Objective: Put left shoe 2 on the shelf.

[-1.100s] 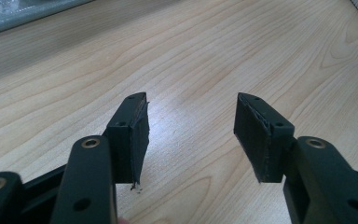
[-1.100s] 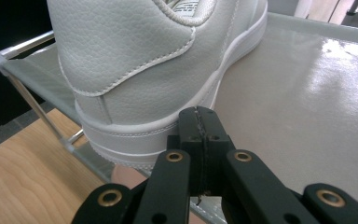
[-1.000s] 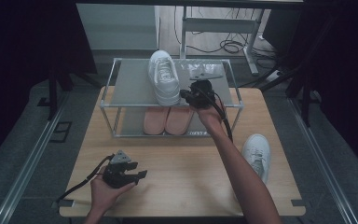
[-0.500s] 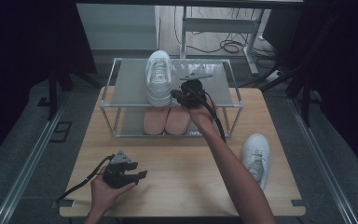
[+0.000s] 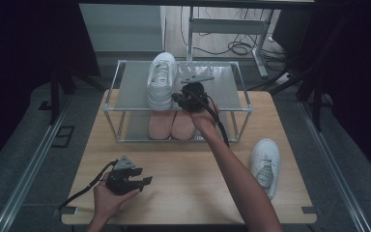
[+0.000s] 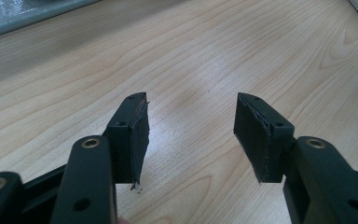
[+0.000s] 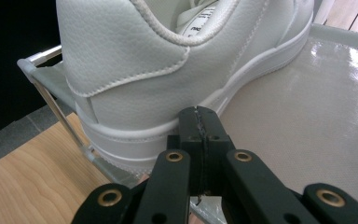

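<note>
White leather marks the shoe [image 5: 162, 84] that stands upright on the top shelf of the rack [image 5: 232, 104], toe toward the far edge, heel at the shelf's near edge. Your right hand-held gripper [image 5: 182, 99] is at that heel: in the right gripper view its jaws are pressed together with nothing between them, and their tips touch the sole rim of the shoe [image 7: 168, 70] on its heel side. A flat pale item [image 5: 196, 75] lies on the same shelf just beside the shoe; you cannot tell from the frames what it is. On the lower shelf a pair of pink shoes [image 5: 172, 125] sits side by side beneath it. The rack stands along the far edge of the wooden surface [image 5: 193, 183].

A second white shoe [image 5: 265, 162] lies on the surface near its right edge, well apart from the rack. Your left hand-held gripper [image 5: 145, 181] rests near the near left corner; in the left gripper view its jaws stand wide apart over bare wood [image 6: 191, 60], holding nothing.
</note>
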`<state>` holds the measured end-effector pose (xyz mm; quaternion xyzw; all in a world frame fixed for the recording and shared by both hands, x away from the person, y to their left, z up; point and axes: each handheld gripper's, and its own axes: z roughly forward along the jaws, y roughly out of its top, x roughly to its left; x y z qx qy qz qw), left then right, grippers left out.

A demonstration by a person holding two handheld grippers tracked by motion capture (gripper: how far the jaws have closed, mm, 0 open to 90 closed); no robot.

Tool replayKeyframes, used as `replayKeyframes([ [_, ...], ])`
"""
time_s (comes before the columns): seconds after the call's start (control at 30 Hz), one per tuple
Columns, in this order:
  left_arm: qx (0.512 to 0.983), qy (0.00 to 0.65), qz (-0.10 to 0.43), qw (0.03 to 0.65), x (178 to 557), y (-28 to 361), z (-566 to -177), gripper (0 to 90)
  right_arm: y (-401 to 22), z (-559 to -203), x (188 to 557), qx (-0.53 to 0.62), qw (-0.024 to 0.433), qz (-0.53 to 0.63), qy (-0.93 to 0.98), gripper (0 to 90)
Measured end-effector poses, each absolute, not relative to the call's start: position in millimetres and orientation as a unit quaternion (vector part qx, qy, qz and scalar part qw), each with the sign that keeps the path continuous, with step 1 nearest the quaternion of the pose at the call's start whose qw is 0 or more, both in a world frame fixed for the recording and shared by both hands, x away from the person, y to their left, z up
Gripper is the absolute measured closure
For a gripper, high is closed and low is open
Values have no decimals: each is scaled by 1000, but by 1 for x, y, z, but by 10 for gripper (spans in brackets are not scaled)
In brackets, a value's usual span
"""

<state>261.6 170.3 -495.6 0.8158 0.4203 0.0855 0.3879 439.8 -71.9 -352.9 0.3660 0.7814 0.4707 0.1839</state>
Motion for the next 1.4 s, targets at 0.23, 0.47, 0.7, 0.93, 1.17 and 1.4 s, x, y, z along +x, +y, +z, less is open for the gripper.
replayKeyframes([
  [0.23,816,421,85,388,262,170,-496,457,-86,-348,429,353,202,476,780,897],
  [0.47,815,422,83,388,262,170,-495,457,-110,-347,416,353,203,478,778,897],
  [0.7,816,423,82,386,262,170,-496,456,-139,-363,392,340,196,475,787,897],
  [0.93,816,424,77,386,263,168,-497,456,-159,-376,368,339,185,467,795,896],
  [1.17,815,425,76,387,263,167,-498,455,-175,-385,348,336,180,463,800,895],
  [1.4,818,424,71,383,263,165,-500,455,-190,-395,332,336,184,456,803,895],
])
